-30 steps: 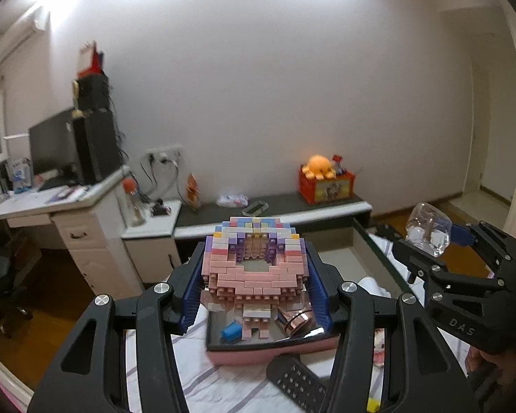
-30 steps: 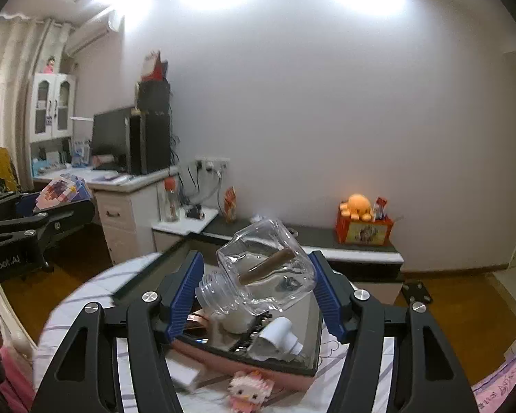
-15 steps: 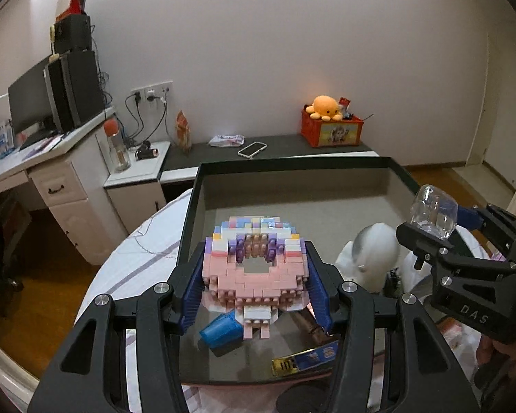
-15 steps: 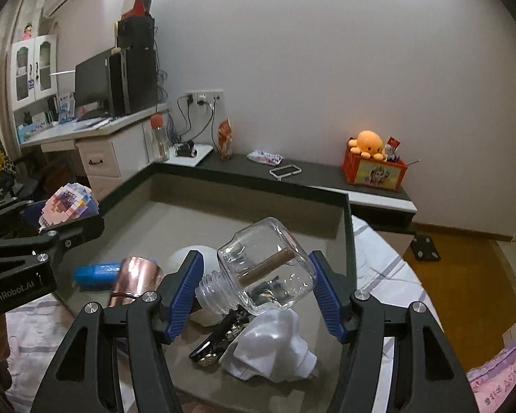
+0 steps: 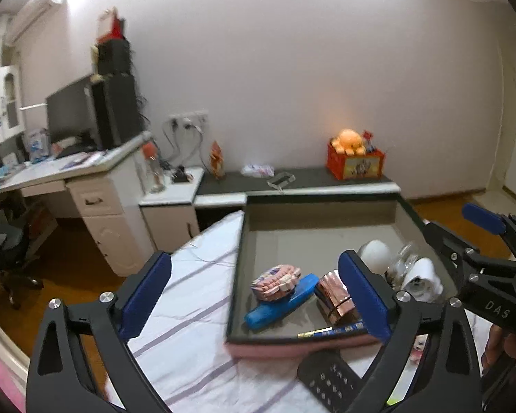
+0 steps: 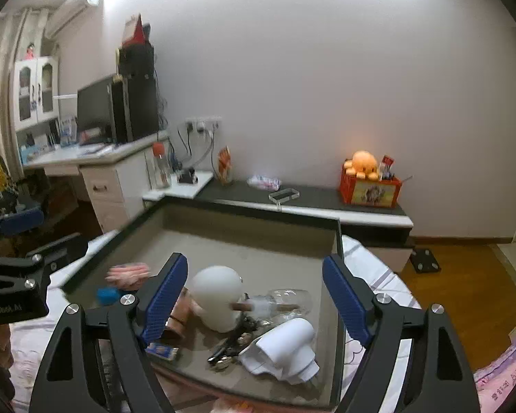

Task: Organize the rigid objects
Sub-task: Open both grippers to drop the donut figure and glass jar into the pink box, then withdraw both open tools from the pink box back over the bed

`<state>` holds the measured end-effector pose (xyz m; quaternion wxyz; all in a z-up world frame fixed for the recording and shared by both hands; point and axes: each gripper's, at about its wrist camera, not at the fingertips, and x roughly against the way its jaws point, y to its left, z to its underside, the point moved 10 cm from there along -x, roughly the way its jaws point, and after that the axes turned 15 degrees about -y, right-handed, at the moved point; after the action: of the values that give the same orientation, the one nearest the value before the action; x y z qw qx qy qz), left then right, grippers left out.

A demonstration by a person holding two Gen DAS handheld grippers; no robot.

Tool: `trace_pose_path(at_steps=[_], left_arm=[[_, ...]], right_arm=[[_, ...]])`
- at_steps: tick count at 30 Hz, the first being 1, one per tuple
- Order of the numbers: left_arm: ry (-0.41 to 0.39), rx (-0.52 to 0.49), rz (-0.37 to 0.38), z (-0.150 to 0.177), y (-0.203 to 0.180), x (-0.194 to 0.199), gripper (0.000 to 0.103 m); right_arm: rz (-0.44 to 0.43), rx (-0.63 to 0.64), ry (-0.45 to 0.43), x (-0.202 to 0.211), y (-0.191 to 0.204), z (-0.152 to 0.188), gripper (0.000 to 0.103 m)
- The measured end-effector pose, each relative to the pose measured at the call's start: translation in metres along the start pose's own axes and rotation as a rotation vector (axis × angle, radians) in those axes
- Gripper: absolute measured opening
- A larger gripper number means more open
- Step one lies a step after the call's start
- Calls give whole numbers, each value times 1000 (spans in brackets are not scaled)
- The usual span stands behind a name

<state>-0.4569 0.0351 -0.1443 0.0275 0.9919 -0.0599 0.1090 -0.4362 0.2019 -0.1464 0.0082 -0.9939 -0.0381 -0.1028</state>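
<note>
My left gripper (image 5: 254, 296) has its blue-padded fingers (image 5: 363, 294) spread wide, gripping nothing. My right gripper (image 6: 254, 301) is equally wide apart and empty, its black frame at the lower right of the left view.

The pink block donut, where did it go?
The pink block donut lies in the tray, in its left part in the left wrist view, resting on the blue tube beside the copper cup.
</note>
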Motion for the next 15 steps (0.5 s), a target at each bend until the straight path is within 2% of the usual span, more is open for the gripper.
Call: trace_pose_path(at_steps=[6, 9, 12, 15], left_arm=[[-101, 61, 38, -25, 7, 65, 103], [-133, 102, 68, -25, 10, 96, 103], [-137, 84, 54, -19, 16, 118, 103], [-146, 70, 22, -13, 22, 138, 103]], right_arm=[[3, -9, -127, 58, 14, -35, 91], [22, 24, -155, 80, 22, -44, 103], [34, 51, -204, 112, 28, -49, 103], [39, 55, -208, 132, 30, -48, 103]])
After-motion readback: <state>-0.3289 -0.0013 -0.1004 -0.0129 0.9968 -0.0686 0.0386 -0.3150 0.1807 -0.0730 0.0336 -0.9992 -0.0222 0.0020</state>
